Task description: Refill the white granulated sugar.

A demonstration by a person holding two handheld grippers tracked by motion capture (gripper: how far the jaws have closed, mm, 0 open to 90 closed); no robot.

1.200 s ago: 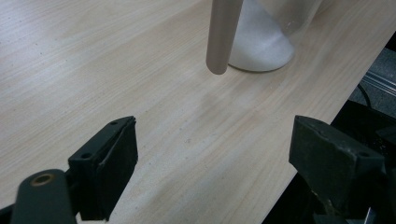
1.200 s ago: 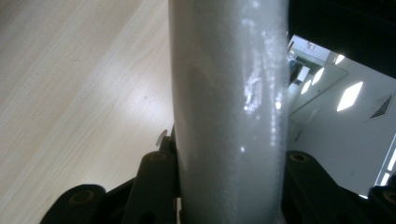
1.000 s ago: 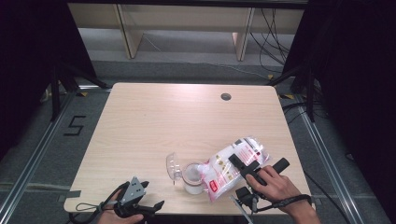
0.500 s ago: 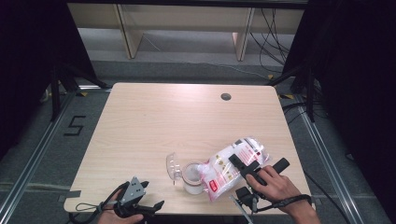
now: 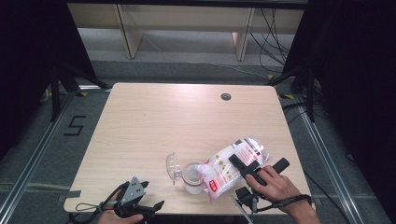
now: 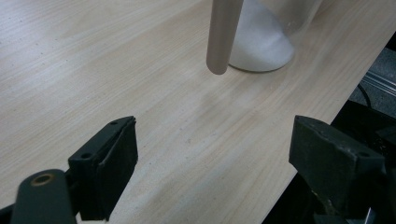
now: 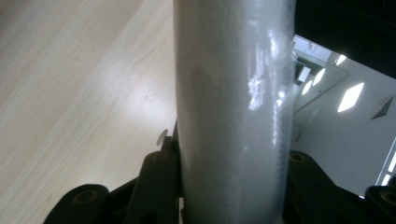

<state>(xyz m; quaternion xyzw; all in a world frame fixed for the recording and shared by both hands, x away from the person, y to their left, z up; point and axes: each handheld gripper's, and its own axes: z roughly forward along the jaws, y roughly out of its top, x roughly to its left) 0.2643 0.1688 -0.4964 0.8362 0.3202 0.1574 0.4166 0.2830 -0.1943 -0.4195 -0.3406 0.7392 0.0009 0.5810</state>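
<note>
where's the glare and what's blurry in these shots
High view: a bright glare patch washes out the far part of the table. Left gripper view: the jar of white powder is soft and cropped at the top edge. Right gripper view: the bag sits too close, blurred, with specular streaks; bright reflected lights at the right.
</note>
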